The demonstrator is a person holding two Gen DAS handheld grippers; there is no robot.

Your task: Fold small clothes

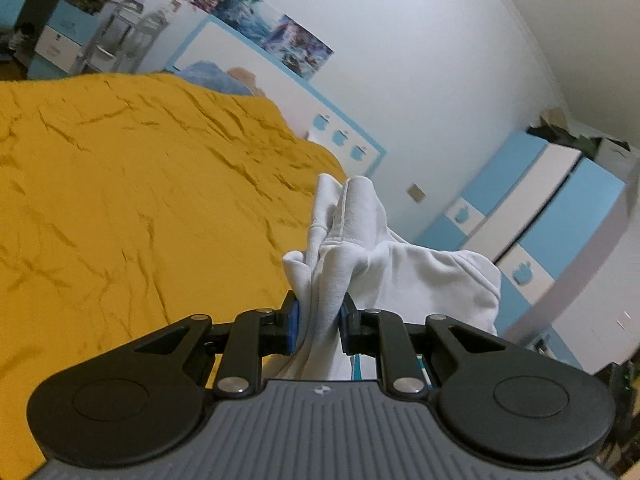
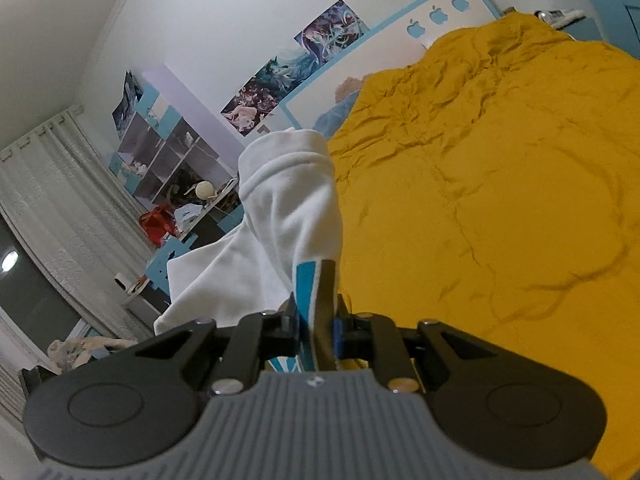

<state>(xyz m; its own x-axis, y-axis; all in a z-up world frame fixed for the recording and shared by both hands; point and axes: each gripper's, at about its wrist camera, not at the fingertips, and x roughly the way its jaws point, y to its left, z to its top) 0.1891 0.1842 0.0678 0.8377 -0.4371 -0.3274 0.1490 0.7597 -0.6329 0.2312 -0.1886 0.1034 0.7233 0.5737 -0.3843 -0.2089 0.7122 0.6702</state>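
Note:
A small white garment with a blue and grey printed patch is held up in the air above the bed. My left gripper is shut on a bunched white edge of it, with cloth rising past the fingertips and hanging to the right. My right gripper is shut on another part of the same garment, at the printed patch, with white cloth draping to the left. Neither gripper shows in the other's view.
A wrinkled yellow bedspread covers the bed, also in the right wrist view. A white and blue headboard stands against the wall. Blue and white wardrobes are at the right. Shelves and a curtain are at the left.

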